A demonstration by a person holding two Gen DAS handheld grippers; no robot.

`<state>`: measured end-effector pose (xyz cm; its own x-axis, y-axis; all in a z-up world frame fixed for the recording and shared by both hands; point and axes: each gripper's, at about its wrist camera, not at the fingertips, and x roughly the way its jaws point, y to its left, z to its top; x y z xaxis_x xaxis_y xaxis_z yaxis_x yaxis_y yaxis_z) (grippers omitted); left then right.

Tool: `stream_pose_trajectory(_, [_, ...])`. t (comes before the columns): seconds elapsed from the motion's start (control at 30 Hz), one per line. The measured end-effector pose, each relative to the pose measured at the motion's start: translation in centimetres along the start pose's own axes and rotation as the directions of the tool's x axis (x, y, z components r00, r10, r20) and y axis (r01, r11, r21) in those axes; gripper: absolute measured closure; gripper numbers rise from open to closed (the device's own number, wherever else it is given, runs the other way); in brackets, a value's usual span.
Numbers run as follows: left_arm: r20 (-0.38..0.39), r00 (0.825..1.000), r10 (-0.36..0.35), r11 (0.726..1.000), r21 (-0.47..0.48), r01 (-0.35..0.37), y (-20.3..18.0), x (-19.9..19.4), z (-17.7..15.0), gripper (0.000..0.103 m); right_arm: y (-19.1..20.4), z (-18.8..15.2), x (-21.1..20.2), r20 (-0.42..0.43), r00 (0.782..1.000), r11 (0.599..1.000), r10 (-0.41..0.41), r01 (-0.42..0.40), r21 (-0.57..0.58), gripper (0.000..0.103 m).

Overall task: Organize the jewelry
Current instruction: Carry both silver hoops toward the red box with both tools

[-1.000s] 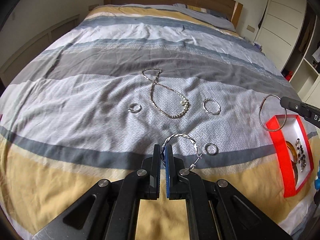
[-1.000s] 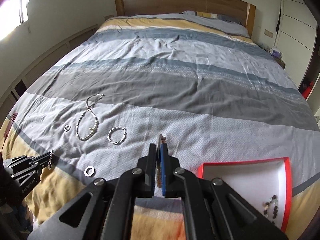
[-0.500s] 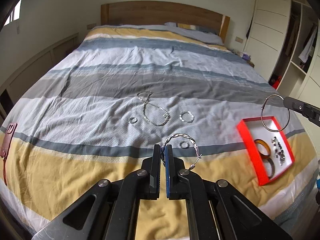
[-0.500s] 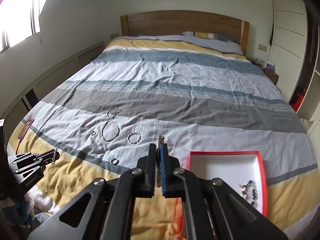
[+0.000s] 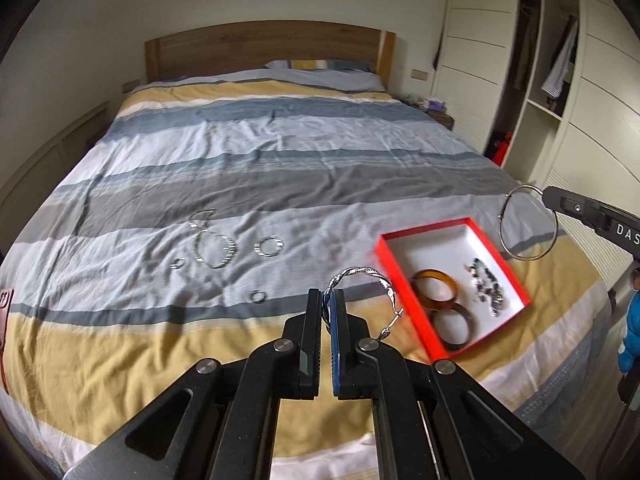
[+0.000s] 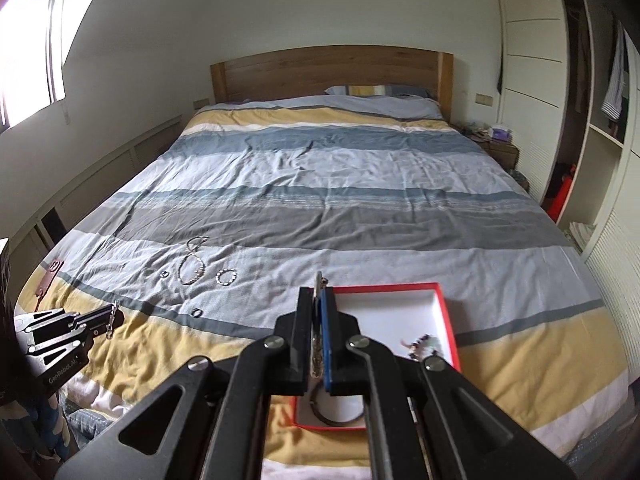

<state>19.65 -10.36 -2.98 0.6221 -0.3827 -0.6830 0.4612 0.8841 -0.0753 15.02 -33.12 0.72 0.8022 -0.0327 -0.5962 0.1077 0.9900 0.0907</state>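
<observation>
My left gripper (image 5: 327,300) pinches a twisted hoop (image 5: 362,273); my right gripper (image 6: 319,300) pinches a thin hoop (image 5: 528,223), seen whole only from the left view, above the red box (image 5: 424,316) at near right.

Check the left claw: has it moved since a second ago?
Yes. The left claw, shut on the twisted silver bracelet, has pulled up and back from the bed: the chain necklace looks smaller and farther.
</observation>
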Motion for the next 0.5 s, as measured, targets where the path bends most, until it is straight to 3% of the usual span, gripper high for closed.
stream_pose_trajectory(0.27, [-0.058,0.997,-0.056,0.995,0.074,0.061,-6.4,4.0,0.2,0.099,-5.3,-1.8,1.0,-0.028,0.999,0.998,-0.03,0.032,0.062,0.099])
stream_pose_trajectory(0.5, [-0.119,0.99,-0.08,0.991,0.097,0.092,-9.3,9.2,1.3,0.099,-7.9,-3.1,5.6,-0.093,0.996,0.995,-0.013,0.022,0.095,0.099])
